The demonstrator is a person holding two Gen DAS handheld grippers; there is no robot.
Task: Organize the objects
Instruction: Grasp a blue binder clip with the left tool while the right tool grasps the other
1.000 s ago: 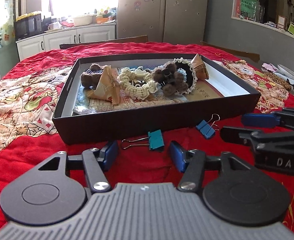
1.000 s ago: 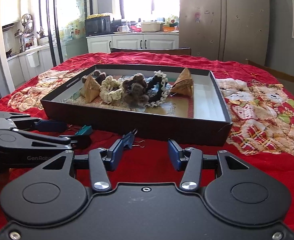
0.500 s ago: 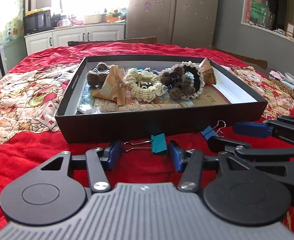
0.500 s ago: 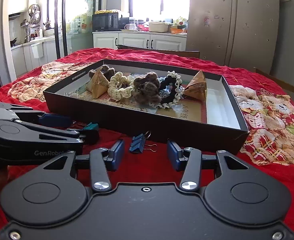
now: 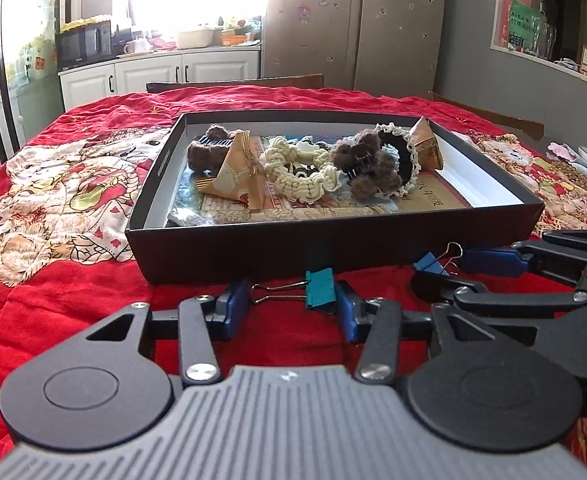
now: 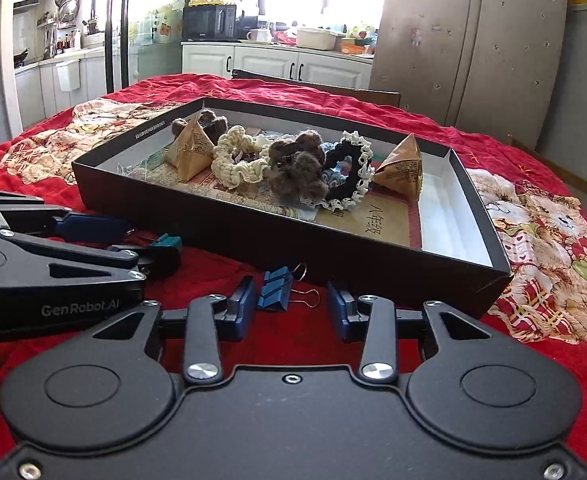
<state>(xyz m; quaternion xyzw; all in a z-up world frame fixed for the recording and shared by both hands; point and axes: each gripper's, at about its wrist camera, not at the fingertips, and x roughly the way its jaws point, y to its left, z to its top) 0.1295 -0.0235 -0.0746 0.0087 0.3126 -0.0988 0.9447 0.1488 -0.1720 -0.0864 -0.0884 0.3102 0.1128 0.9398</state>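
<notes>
A teal binder clip [image 5: 320, 289] lies on the red cloth, just before the black box [image 5: 333, 242]. My left gripper [image 5: 291, 310] is open with the clip between its fingertips, nearer the right finger. A blue binder clip [image 6: 274, 289] lies between the open fingertips of my right gripper [image 6: 291, 306], close to the left finger. The blue clip also shows in the left wrist view [image 5: 431, 263]. The box holds scrunchies, brown fuzzy clips and paper pyramids.
The red patterned cloth [image 5: 53, 208] covers the table. The box's front wall stands right behind both clips. Each gripper shows in the other's view: right gripper [image 5: 453, 268], left gripper [image 6: 133, 240]. They sit side by side, close together.
Both grippers have moved forward and down toward the clips. Each clip now lies between the fingertips. The jaws stay open.
</notes>
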